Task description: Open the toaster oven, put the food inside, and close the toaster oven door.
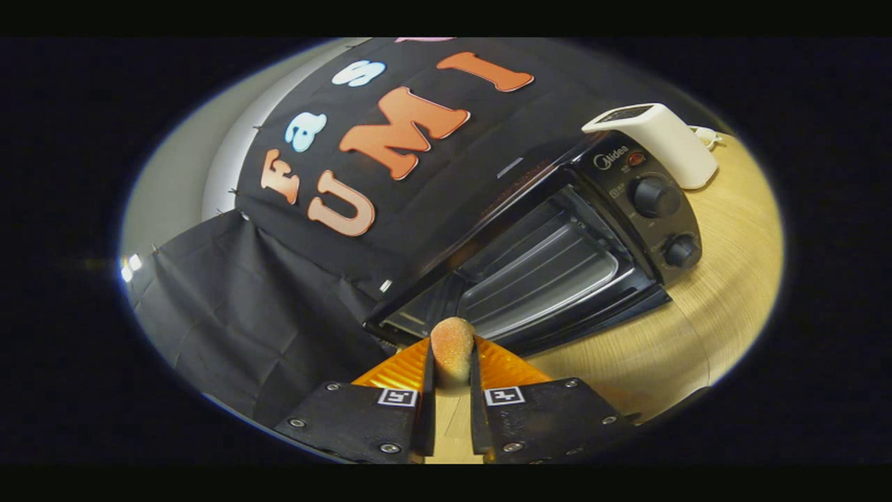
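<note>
A black toaster oven stands on the wooden table, seen tilted. Its door is folded down flat and the cavity is open, with a metal tray inside. Two round knobs sit on its control panel. My gripper is shut on a piece of food, a golden-brown crumbed stick held upright between both fingers. The food's top is just in front of the open cavity's near corner.
A white boxy appliance with a cord stands beyond the oven's control panel. The light wooden table spreads past the oven's knob end and under the door. Black cloth hangs close beside the oven's other end.
</note>
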{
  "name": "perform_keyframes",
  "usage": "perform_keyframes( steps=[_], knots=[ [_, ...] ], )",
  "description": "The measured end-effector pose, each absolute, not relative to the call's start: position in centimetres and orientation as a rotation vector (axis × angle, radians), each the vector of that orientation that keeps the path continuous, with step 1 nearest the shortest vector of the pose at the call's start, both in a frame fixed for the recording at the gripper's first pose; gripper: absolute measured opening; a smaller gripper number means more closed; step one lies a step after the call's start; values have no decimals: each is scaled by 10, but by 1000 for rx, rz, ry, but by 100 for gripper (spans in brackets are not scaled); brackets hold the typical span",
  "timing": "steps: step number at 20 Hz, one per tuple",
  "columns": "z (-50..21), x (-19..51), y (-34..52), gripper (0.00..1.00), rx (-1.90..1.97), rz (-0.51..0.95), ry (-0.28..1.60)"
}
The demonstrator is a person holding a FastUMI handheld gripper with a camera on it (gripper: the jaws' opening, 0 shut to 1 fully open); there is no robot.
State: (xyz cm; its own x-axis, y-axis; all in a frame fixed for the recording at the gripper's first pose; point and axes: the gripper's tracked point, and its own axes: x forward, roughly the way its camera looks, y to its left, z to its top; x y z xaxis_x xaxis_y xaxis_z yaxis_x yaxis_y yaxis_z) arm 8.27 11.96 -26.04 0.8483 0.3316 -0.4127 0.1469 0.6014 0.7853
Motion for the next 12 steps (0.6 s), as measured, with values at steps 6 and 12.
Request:
perform_keyframes(
  steps=[6,12],
  knots=[
    [-285,121,110,21,962,7,554],
    [-290,142,102,22,887,-57,480]
  ],
)
